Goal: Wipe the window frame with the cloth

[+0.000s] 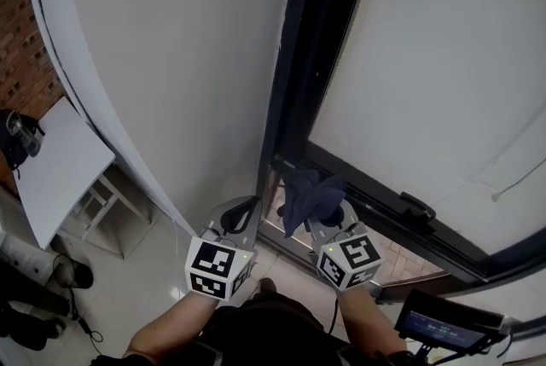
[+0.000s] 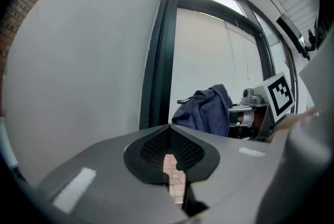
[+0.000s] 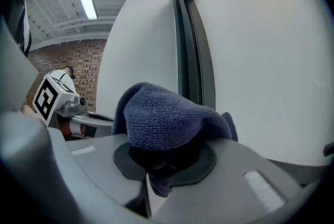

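Observation:
The dark window frame runs down the middle of the head view and turns right along a bottom rail. A dark blue cloth hangs bunched just in front of the frame's lower corner. My right gripper is shut on the cloth, which drapes over its jaws and hides the tips. The frame rises right behind it. My left gripper sits to the left of the cloth, apart from it. Its jaws meet at the tips with nothing held. From there the cloth and frame show ahead.
A white wall panel stands left of the frame, and pale glass fills the right. A handle sits on the bottom rail. A white table and shoes are at the left, and a small screen device is at the bottom right.

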A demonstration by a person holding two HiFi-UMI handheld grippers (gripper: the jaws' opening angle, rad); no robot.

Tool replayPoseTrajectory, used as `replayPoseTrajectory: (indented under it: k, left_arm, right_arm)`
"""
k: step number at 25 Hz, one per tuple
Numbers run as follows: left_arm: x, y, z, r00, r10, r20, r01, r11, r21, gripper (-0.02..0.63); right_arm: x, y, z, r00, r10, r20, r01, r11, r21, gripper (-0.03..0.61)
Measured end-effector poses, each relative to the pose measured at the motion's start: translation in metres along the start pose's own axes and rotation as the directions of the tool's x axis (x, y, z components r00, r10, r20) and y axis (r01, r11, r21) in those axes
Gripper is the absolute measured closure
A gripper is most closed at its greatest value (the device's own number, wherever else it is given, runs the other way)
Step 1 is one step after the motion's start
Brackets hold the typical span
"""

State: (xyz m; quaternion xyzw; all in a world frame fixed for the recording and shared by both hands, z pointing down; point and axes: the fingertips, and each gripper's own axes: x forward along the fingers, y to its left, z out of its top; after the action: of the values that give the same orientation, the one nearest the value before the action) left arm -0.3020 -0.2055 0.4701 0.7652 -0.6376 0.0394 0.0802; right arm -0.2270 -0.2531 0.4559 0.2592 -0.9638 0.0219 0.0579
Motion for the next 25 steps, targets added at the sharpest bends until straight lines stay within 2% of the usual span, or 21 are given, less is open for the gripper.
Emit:
replayPoseTrajectory:
  k: [5,9,14,18,22,25]
  left_arm:
    - [0.03,0.008,-0.013,0.999,0.032,-0.035,-0.031,0.999,0.007,0.621]
    - [0.049,0.017,-0.028,0.993,0.071,-0.092,-0.075,0.996,-0.038,0.621]
    - [0.071,0.022,-0.037,0.986,0.113,-0.127,-0.118,0.992,-0.036,0.621]
    - [0.08,0.027,-0.044,0.983,0.117,-0.14,-0.122,0.992,-0.03,0.621]
    - [0.089,0.031,-0.055,0.986,0.071,-0.15,-0.084,0.993,-0.085,0.621]
    - [0.095,0.029,-0.058,0.987,0.039,-0.156,-0.05,0.997,-0.065,0.621]
  right_arm:
    - [0.032,-0.013,-0.024,0.997,0.05,-0.056,-0.05,0.999,0.004,0.531]
    - [0.057,-0.017,-0.038,0.99,0.105,-0.092,-0.106,0.994,-0.003,0.531]
    - [0.083,-0.028,-0.053,0.981,0.158,-0.108,-0.157,0.987,0.017,0.531]
    - [0.097,-0.033,-0.063,0.981,0.155,-0.12,-0.15,0.988,0.043,0.53]
    - [0.107,-0.035,-0.075,0.981,0.121,-0.152,-0.116,0.992,0.046,0.531]
    - [0.112,-0.036,-0.079,0.983,0.088,-0.162,-0.081,0.995,0.049,0.531]
